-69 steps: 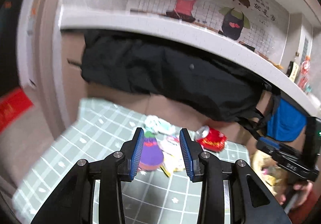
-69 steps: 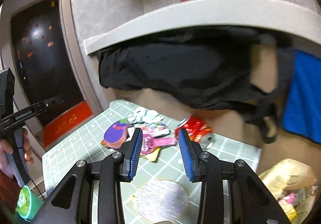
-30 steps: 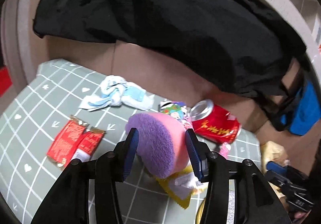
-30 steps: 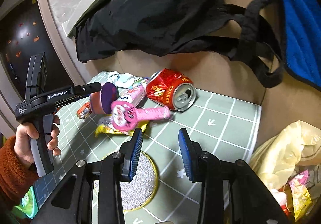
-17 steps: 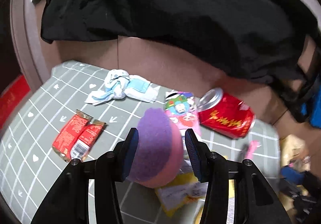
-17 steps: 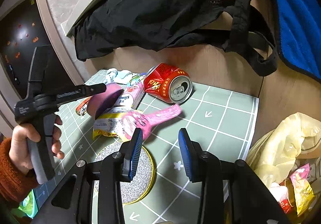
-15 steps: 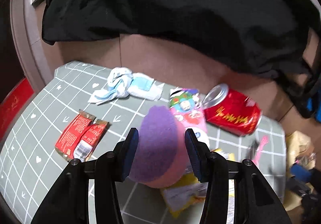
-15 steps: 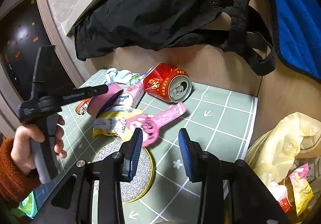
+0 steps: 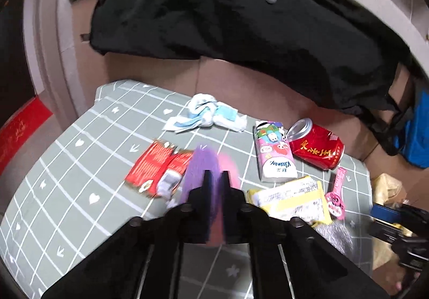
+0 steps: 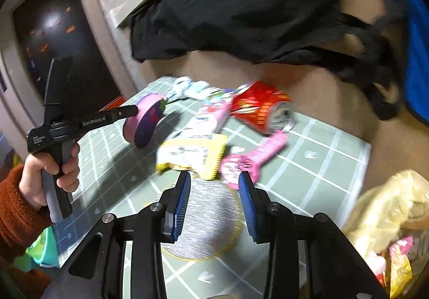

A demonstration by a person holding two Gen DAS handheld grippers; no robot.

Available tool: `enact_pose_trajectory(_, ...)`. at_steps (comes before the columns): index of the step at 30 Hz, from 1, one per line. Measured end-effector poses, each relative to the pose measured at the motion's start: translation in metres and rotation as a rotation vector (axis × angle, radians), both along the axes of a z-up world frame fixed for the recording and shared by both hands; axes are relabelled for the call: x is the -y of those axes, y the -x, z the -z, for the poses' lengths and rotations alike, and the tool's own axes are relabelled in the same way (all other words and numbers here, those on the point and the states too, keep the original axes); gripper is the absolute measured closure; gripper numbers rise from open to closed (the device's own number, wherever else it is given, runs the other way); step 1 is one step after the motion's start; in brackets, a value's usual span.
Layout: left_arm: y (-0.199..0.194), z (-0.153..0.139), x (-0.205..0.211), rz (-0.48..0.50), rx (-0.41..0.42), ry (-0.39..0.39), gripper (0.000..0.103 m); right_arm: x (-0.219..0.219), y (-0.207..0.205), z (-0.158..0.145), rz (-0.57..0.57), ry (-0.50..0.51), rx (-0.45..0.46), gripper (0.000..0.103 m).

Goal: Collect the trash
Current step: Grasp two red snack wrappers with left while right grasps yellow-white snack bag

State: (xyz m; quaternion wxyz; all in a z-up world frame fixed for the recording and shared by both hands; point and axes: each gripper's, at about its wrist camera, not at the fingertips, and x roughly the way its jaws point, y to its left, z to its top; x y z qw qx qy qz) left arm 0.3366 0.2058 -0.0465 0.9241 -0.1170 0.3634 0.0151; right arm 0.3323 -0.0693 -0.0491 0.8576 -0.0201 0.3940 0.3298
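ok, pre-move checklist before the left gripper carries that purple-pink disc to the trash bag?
1. Left gripper shut on purple-pink disc: ok.
2. Disc lifted off the mat: ok.
3. Grip depth: cannot tell, blurred.
4. Yellow trash bag open: ok.
5. Right gripper open, holding nothing: ok.
6. Path to the bag: not ok; it crosses the red can and the right gripper.

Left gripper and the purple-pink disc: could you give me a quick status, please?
Left gripper shut on purple-pink disc, lifted off mat. Right gripper open, empty. Path unobstructed.
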Motion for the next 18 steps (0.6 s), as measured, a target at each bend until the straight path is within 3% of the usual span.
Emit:
enact_pose_trajectory(7, 0.027, 0.004, -0.022, -0.017, 0.0, 0.018, 0.1, -0.044, -0.043, 0.019, -0.037, 0.037, -0.065, 0.067)
enact_pose_trajectory(12, 0.029, 0.014, -0.036, 0.001, -0.026, 0.109, 0.094, -0.056, -0.073, 0.04, -0.024, 0.044, -0.158, 0.067)
enact_pose_trajectory(16, 0.032, 0.015, -0.047, 0.004, -0.004, 0.14, 0.069, -0.071, -0.073, 0.055, -0.064, 0.082, -0.198, 0.061)
enact_pose_trajectory(18, 0.031, 0.017, -0.052, 0.006, 0.008, 0.155, 0.068, -0.079, -0.069, 0.054, -0.077, 0.117, -0.163, 0.058)
